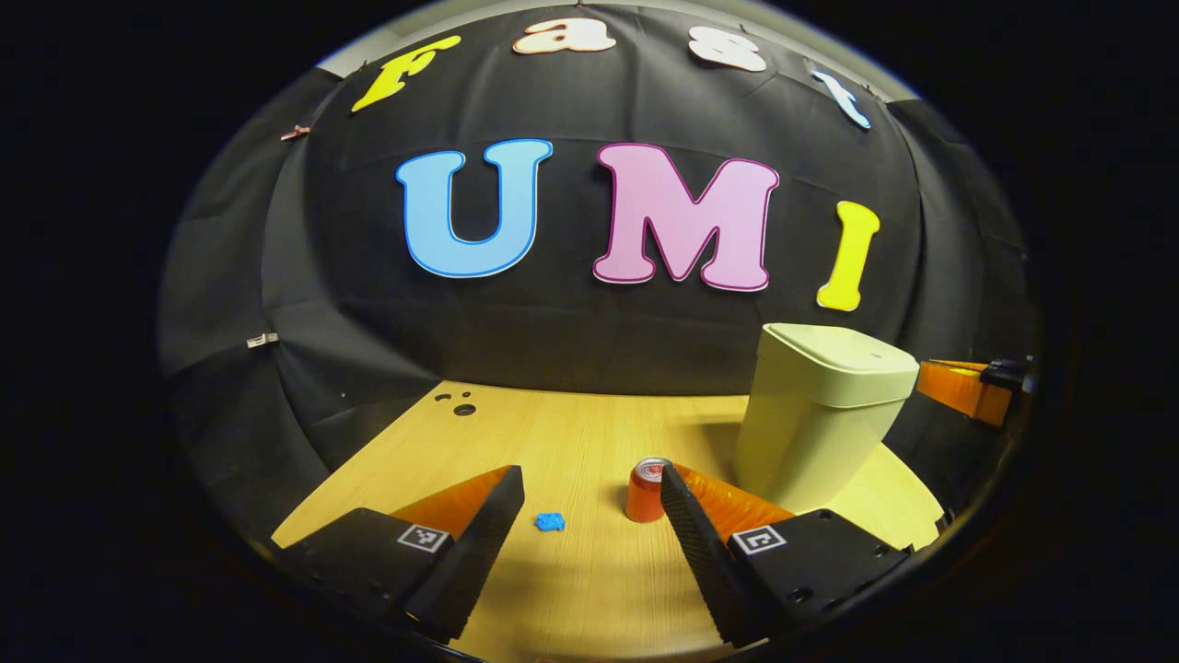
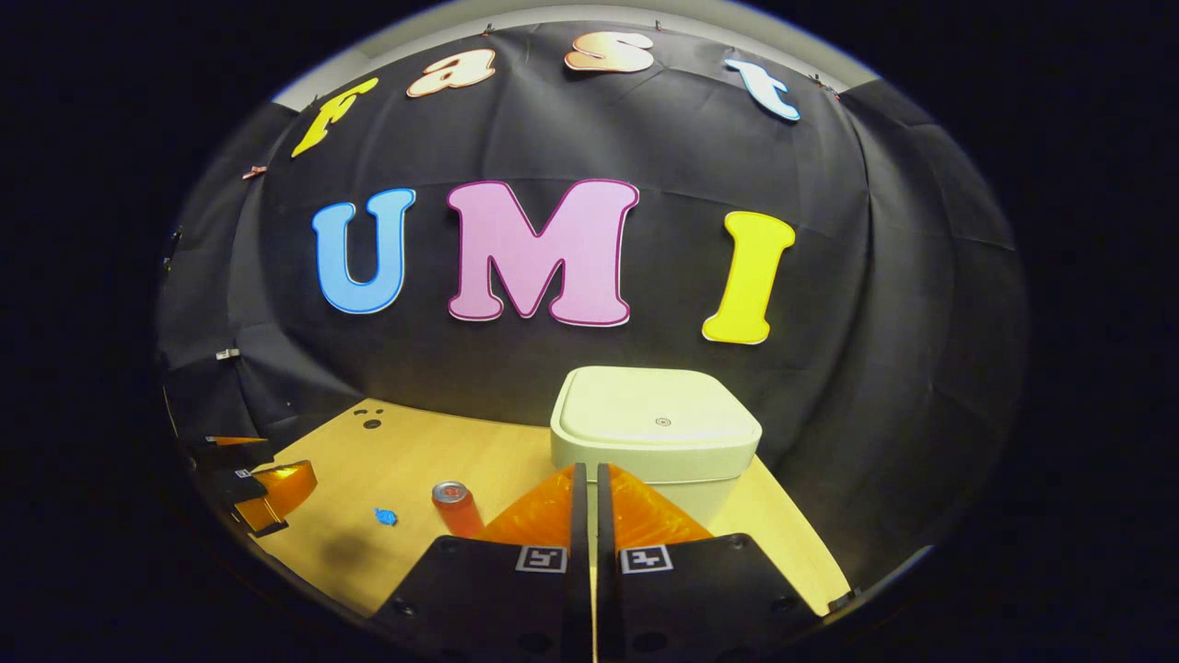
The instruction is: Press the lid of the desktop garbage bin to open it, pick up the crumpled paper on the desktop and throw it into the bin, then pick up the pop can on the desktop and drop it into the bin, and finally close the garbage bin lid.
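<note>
My left tool [image 1: 589,525] spread wide, right tool [image 2: 591,516] clenched empty; one bin [image 2: 656,433], one can [image 1: 647,491], one paper [image 1: 550,522] on open bench [image 1: 553,433].

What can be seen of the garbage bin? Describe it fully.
The garbage bin is a pale cream, smooth plastic-looking box with rounded corners, tapering toward its base. Its flat lid, with a small round mark near the middle, is shut. It stands upright at the back of the wooden table, near the black cloth wall; nothing touches it.
</note>
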`<state>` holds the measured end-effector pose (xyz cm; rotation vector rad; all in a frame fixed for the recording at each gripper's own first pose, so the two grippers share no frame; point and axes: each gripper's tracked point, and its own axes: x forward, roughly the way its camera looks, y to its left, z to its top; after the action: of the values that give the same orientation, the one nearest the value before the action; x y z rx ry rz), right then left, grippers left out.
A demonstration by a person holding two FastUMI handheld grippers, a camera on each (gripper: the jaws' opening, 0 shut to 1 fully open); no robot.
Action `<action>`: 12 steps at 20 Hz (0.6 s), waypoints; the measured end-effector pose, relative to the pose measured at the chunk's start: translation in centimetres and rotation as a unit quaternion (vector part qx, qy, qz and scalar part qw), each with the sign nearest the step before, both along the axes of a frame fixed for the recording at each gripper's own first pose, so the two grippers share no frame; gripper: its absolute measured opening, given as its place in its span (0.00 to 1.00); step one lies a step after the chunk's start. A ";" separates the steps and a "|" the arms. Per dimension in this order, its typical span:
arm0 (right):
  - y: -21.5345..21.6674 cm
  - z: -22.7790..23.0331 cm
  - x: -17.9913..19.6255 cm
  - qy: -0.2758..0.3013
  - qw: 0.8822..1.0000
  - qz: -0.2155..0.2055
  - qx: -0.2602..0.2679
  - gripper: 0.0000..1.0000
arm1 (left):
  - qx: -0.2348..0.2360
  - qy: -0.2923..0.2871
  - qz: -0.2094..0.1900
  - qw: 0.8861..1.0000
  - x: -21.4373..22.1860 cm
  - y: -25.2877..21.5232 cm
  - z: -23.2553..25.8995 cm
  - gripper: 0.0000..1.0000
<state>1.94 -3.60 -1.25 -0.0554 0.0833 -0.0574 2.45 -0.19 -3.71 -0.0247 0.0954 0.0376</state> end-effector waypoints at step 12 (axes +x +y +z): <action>-1.5 2.6 4.2 0.021 0.999 0.022 0.040 0.05 | 0.003 0.016 0.005 1.000 1.1 0.7 -1.0 0.96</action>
<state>6.15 -5.15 1.40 0.0213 0.1262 -0.0090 3.50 0.52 -4.68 -0.0182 0.1275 0.0480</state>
